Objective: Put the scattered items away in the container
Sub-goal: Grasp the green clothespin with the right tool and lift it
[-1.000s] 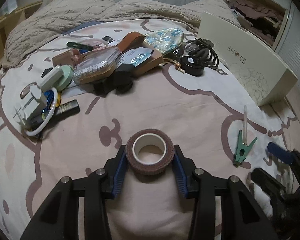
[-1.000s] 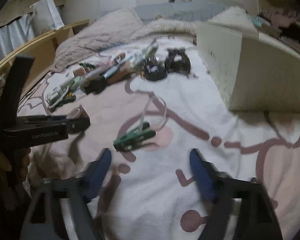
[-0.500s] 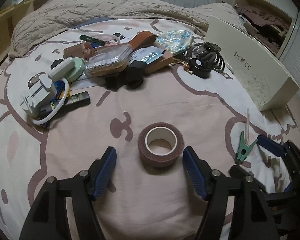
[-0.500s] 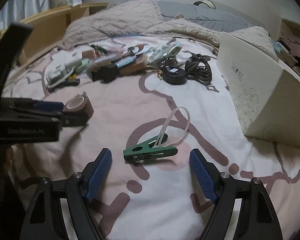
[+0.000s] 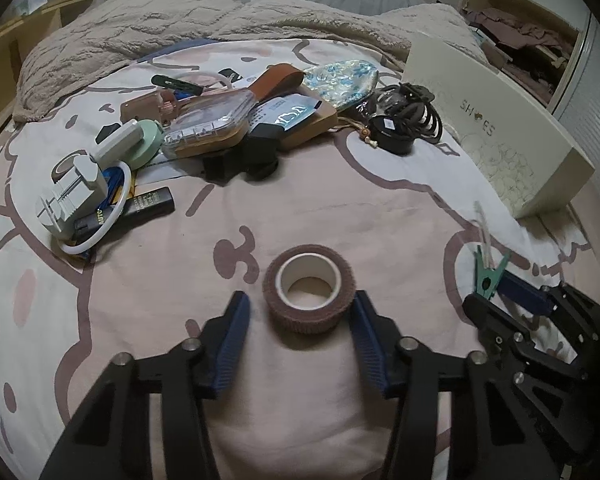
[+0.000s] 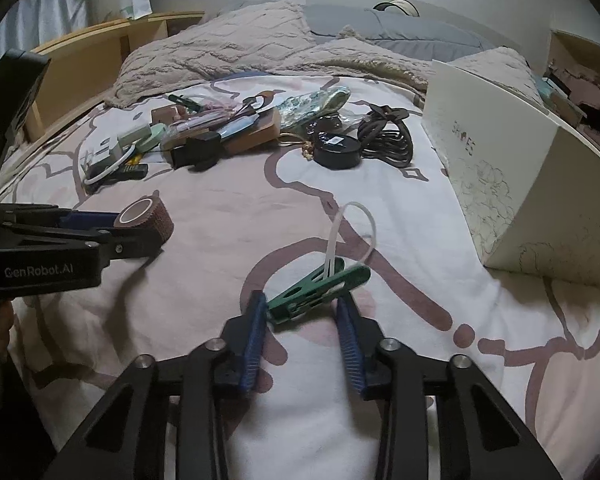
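Blue fingers (image 5: 236,344) of the left gripper (image 5: 300,320) have just been closing around the brown tape roll (image 5: 309,294) on the bedsheet (image 5: 340,208), right pad touching, left one a hair off, so not a real grip yet; the right gripper (image 6: 302,312) has been closing too, its pads now touching the green clothespin (image 6: 320,288), and can't tell if it's truly pinched. Further back sits the messy pile of bits (image 5: 228,124) and black cables (image 5: 410,114), with the white shoebox (image 5: 496,128) off to the right by the blanket (image 5: 160,20)
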A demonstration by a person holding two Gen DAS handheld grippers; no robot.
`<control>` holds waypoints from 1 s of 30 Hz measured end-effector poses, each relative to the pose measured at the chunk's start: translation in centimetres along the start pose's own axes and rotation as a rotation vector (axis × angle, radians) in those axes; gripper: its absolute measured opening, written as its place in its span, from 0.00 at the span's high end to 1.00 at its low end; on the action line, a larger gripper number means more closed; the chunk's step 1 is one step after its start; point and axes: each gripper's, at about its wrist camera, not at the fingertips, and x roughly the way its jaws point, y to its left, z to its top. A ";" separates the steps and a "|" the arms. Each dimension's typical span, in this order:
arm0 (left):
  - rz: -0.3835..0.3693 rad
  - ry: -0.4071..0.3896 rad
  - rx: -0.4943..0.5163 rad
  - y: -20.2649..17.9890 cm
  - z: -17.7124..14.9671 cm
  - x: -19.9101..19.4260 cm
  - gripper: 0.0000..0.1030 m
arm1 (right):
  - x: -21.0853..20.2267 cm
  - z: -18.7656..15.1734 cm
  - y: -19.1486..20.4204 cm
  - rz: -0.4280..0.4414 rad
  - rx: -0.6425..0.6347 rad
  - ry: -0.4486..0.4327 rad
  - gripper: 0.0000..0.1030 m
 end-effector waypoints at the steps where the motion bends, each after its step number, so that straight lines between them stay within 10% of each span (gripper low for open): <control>1: -0.004 -0.002 0.003 -0.1 0.0 -0.1 0.59 | 0.0 0.0 -0.1 0.005 0.007 0.000 0.68; 6: 0.002 -0.007 0.025 -0.5 0.0 -0.2 0.59 | -0.1 -0.1 -0.7 0.035 0.036 0.009 0.65; 8: -0.001 -0.012 0.022 -0.4 0.0 -0.3 0.59 | -0.4 -0.1 -0.9 0.038 0.032 0.008 0.33; 10: -0.003 -0.015 0.018 -0.3 0.0 -0.3 0.59 | -1.0 0.0 -1.0 0.041 0.008 -0.010 0.26; 30: -0.018 -0.009 0.013 -0.4 0.3 -0.2 0.59 | 0.6 2.2 -0.1 0.129 -0.303 0.080 0.26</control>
